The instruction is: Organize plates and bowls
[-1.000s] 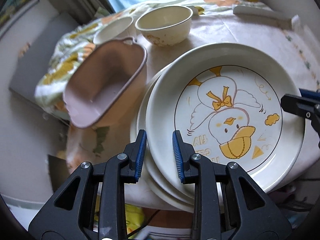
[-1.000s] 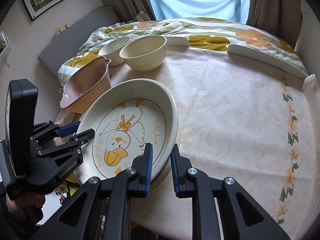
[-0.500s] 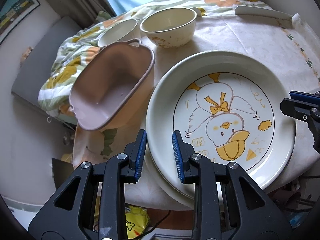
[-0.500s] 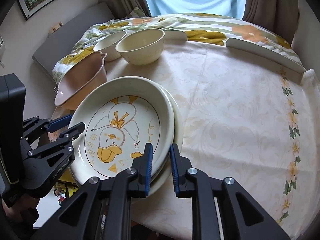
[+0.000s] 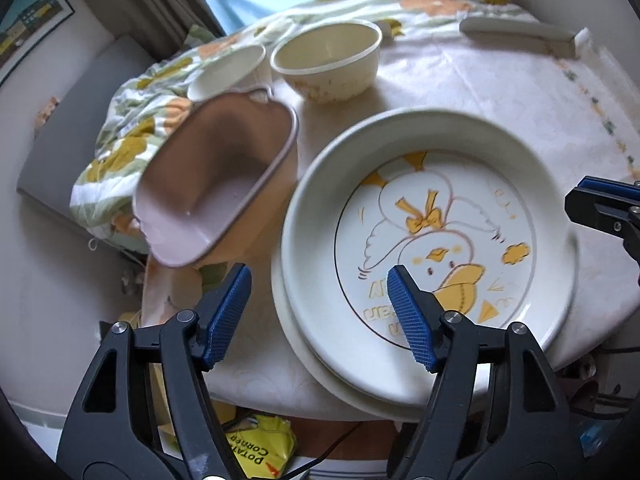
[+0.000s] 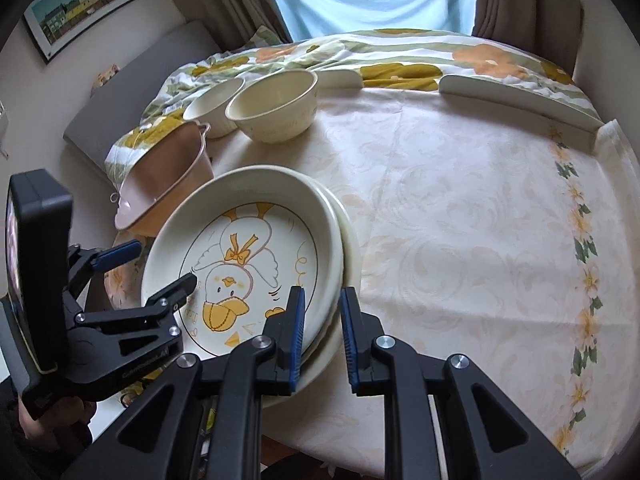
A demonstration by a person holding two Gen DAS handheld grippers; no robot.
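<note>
A round tabletop point(image 6: 460, 216) under a cream damask cloth with a flower border fills the room's middle; a floral quilt point(image 6: 400, 60) lies bunched along its far edge, below a curtained window. A framed town picture point(image 6: 86, 4) hangs on the wall to the left.

The cream duck-printed plate point(image 5: 432, 224) sits on top of a plain cream plate point(image 6: 350, 240), the stack at the tabletop's near left edge and partly overhanging it. Just left of the duck plate leans a pink rectangular basin point(image 5: 216, 184), tilted at the rim of the tabletop. Beyond the duck plate stand a cream round bowl point(image 6: 274, 106) and a smaller white bowl point(image 6: 214, 106), side by side.

The left gripper point(image 5: 318, 308) has its jaws opening astride the plates' near-left rim, pads clear of it. The right gripper point(image 6: 322, 330) is clenched on the stacked plates' rim.

Right of the duck plate the cloth lies bare to the far edge.
</note>
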